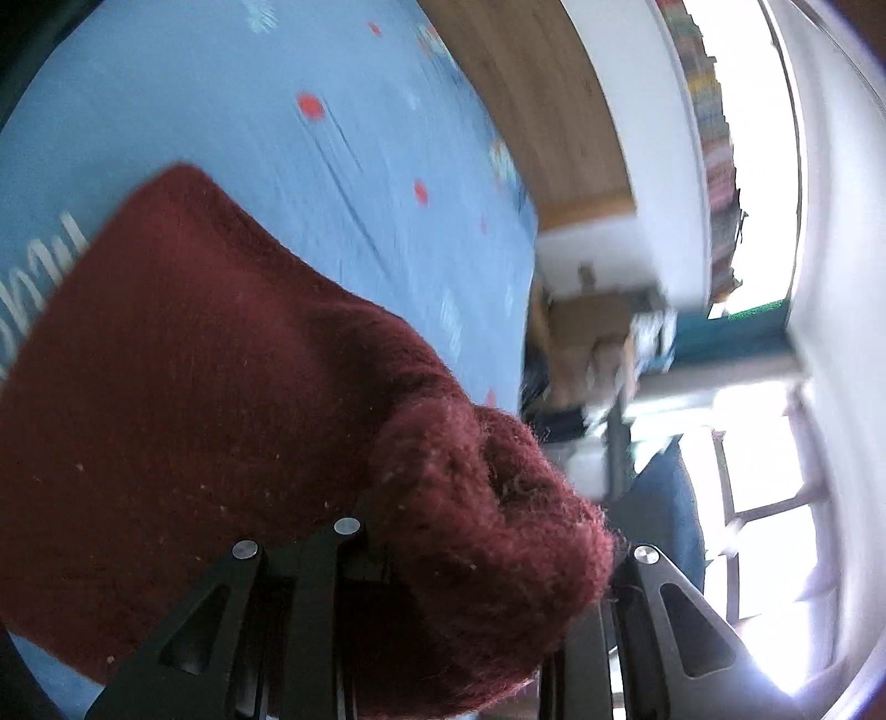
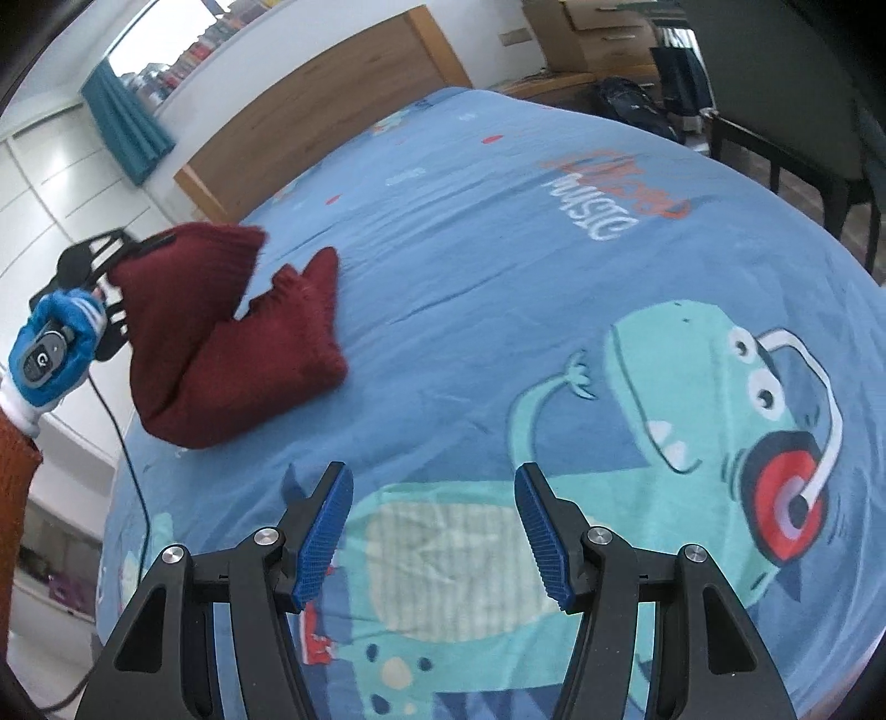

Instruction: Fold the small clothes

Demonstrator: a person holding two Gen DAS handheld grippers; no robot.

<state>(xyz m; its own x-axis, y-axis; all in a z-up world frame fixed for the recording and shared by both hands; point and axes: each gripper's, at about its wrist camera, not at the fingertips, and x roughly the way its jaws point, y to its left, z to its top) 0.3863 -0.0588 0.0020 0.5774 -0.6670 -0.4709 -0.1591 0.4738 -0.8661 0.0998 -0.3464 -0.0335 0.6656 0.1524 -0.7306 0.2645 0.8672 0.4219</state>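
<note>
A dark red knitted garment (image 2: 232, 343) hangs partly lifted over the left side of the blue cartoon bedsheet (image 2: 498, 277), its lower end and a cuff resting on the sheet. My left gripper (image 2: 138, 249), held by a hand in a blue glove (image 2: 52, 343), is shut on the garment's upper edge. In the left wrist view the red garment (image 1: 221, 387) bunches over the left gripper (image 1: 487, 531) and hides its fingertips. My right gripper (image 2: 434, 476) stands open above the sheet's dinosaur print, with nothing between its blue pads (image 2: 326, 531).
A wooden headboard (image 2: 310, 111) stands at the far end of the bed. Cardboard boxes (image 2: 587, 33) and a dark chair (image 2: 775, 111) are past the right side. A teal curtain (image 2: 127, 127) and white cupboards are at left. A black cable (image 2: 133, 471) trails off the bed's left edge.
</note>
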